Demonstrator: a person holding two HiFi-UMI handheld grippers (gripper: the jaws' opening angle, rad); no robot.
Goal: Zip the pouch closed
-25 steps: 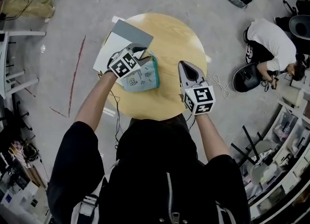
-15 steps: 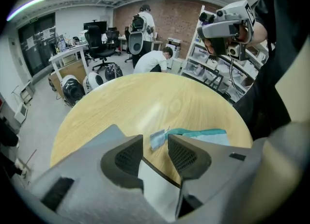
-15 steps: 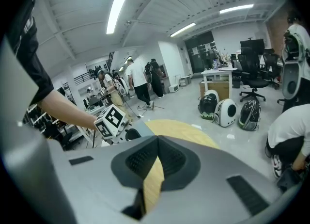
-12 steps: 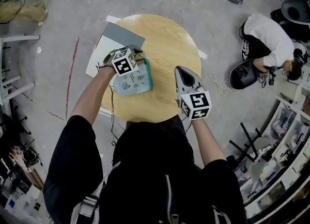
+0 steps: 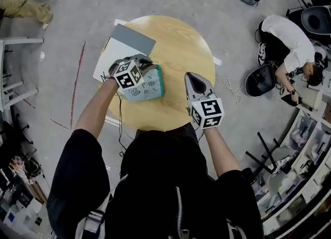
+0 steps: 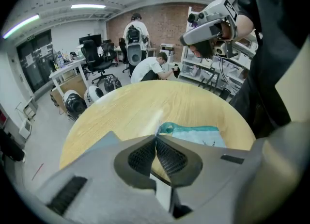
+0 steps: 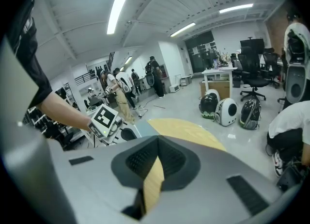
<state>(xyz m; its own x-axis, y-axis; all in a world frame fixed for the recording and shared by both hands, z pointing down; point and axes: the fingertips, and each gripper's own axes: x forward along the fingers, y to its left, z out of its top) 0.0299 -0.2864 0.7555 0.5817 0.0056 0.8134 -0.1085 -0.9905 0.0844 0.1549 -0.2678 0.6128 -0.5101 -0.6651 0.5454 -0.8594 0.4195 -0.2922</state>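
Left gripper [image 6: 156, 137] has dropped onto the pale blue fabric pouch with teal trim [image 5: 149, 84], which lies flat on the left side of the round wooden bench [image 5: 181, 41]. Its fingers just snapped together right at the pouch's teal corner, can't tell if they nipped anything. Right gripper [image 7: 156, 143] hovers over the bench's right side, fingers together and empty.

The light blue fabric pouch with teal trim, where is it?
Head view: the pouch lies on the round wooden table, left side, below the grey sheet, its teal corner at the left gripper, whose jaws just closed.
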